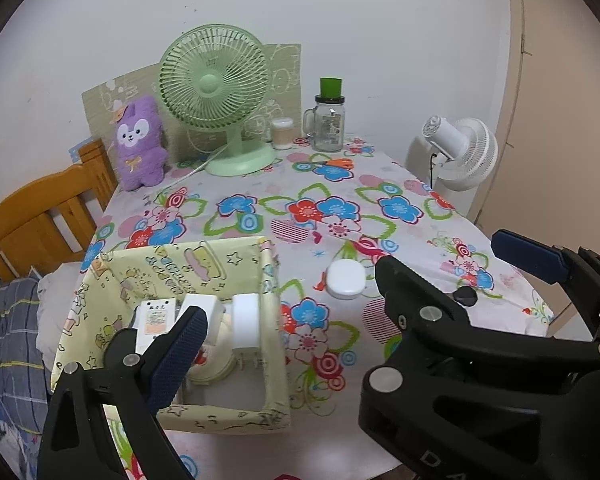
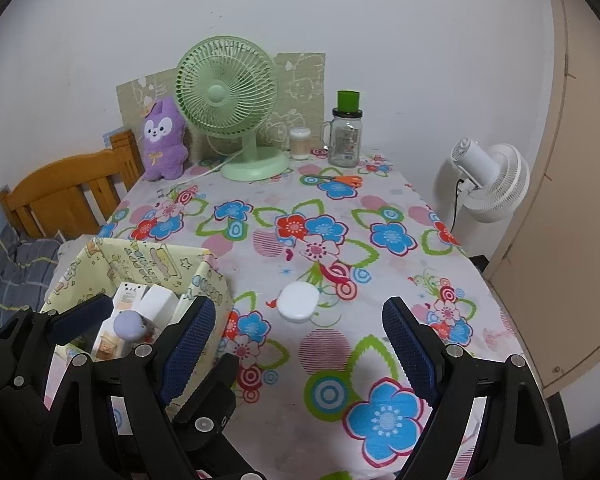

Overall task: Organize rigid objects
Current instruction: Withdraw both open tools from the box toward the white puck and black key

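Observation:
A pale yellow fabric box (image 1: 274, 336) (image 2: 208, 284) stands at the table's near left and holds several white boxes and bottles (image 1: 244, 320) (image 2: 156, 300). A white oval case (image 1: 345, 279) (image 2: 298, 302) lies on the floral cloth right of the box. My left gripper (image 1: 356, 292) is open and empty, its left finger over the box. Its fingers also show in the right wrist view (image 2: 80, 316) at the lower left over the box. My right gripper (image 2: 300, 348) is open and empty, just short of the white case.
At the back stand a green desk fan (image 1: 216, 92) (image 2: 228, 96), a purple plush toy (image 1: 138, 144), a glass jar with a green lid (image 1: 329, 120) and a small tub (image 1: 282, 133). Orange scissors (image 1: 332, 164) lie nearby. A white fan (image 1: 464, 152) stands off the right edge.

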